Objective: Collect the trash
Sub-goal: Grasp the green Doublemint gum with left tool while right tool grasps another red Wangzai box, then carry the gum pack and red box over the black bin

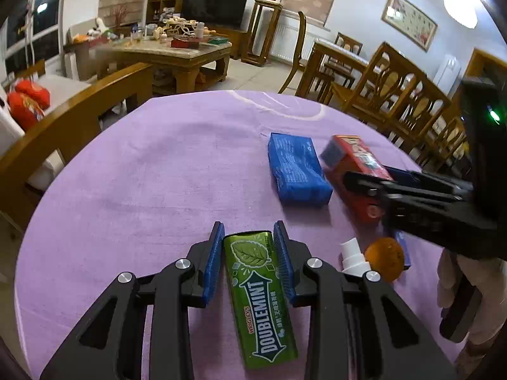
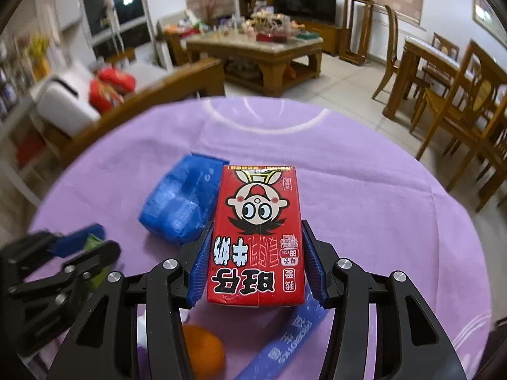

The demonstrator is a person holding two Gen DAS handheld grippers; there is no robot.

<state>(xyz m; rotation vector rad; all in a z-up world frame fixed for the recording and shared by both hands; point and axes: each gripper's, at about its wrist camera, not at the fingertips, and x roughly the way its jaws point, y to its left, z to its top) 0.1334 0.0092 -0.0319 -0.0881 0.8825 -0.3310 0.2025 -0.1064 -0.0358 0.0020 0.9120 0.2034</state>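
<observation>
My left gripper (image 1: 248, 237) is shut on a green Doublemint gum pack (image 1: 259, 297), held just above the purple tablecloth (image 1: 142, 190). My right gripper (image 2: 256, 243) is shut on a red milk carton (image 2: 256, 237) with a cartoon face. The carton (image 1: 355, 171) and the right gripper (image 1: 348, 179) also show at the right of the left wrist view. A blue tissue pack (image 1: 296, 169) lies on the cloth left of the carton, and shows in the right wrist view (image 2: 182, 202). The left gripper (image 2: 88, 240) appears at the left there.
An orange (image 1: 385, 258), a white spray bottle top (image 1: 353, 255) and a blue stick packet (image 2: 285, 342) lie near the grippers. The round table's edge (image 1: 221, 93) curves behind. Wooden chairs (image 1: 396, 95) stand right, a wooden bench (image 1: 79, 120) left.
</observation>
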